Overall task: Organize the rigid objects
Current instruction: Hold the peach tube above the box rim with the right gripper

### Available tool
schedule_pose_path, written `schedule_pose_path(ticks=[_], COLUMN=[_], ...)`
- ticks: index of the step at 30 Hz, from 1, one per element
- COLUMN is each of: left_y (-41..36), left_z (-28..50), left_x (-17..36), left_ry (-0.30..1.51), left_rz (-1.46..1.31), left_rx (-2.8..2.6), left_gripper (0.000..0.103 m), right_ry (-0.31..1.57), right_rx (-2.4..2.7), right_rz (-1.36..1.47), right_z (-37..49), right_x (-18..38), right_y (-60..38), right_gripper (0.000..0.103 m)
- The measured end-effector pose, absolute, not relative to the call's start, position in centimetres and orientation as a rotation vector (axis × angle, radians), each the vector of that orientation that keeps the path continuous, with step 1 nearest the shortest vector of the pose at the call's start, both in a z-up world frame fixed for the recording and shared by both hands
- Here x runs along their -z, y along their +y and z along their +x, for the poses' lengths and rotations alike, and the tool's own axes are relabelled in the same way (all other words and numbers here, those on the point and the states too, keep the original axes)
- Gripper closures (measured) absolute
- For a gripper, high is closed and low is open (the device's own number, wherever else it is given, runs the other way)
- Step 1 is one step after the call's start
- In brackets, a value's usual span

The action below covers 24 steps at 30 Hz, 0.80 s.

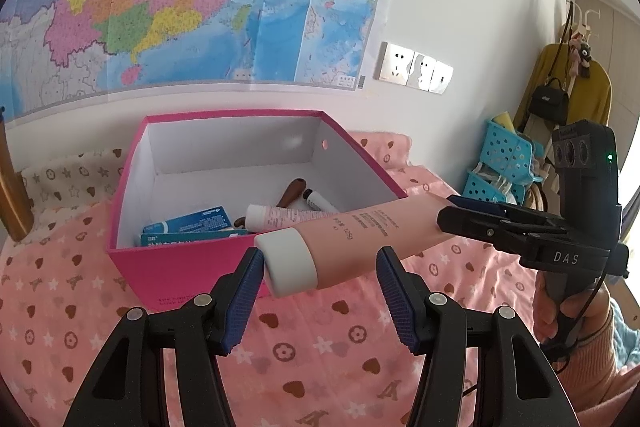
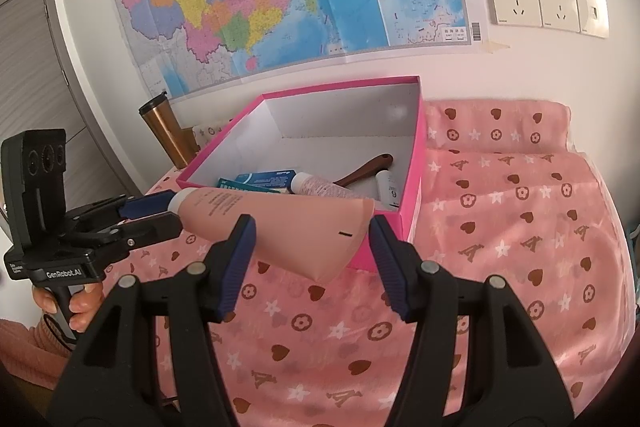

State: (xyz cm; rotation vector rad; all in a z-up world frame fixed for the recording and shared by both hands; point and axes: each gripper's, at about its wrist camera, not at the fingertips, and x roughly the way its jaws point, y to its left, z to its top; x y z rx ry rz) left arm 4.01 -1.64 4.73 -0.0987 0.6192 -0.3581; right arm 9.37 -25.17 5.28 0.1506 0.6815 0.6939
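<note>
Pink tube (image 1: 360, 235) with a white cap (image 1: 288, 263) hangs in the air across the lower middle of the left wrist view, above the pink patterned bedspread (image 1: 320, 347) and just in front of the near wall of the pink box (image 1: 180, 267), touching neither as far as the views show. The left gripper (image 1: 320, 255) has its fingers partly open around the cap end: the left pad (image 1: 250, 279) presses on the end of the cap, and the right pad (image 1: 394, 287) seems to touch the tube's body just behind it. In the right wrist view the right gripper (image 2: 311, 223) stands about half open with the tube's broad, flat crimped end (image 2: 320, 239) spanning the gap, one edge against each pad, so the tube is carried at both ends. Each gripper also shows at the side of the other's view, with a hand (image 1: 560, 311) around its handle. Inside the box, in the middle of the frame, lie blue cartons (image 1: 192, 223), a smaller pink tube (image 1: 280, 217), a brown handle (image 1: 294, 191) and a small white bottle (image 1: 320, 203). A coloured map (image 1: 160, 7) fills the wall in the upper left.
</note>
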Motion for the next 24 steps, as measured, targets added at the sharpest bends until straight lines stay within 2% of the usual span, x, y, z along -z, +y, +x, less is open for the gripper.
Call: schedule_pose_path(ticks=[24], left_y=[-1.9], left_z=[4.7], left_x=[-5.2], left_ry=[0.602], left_rz=[-0.091], left_rx=[0.348], left_gripper=[0.044], right_ry=[0.672], right_rx=[-0.691], right_rz=[0.148], right_z=[10.8], right_x=[-6.0], right_y=[-25.2], right_gripper=[0.042])
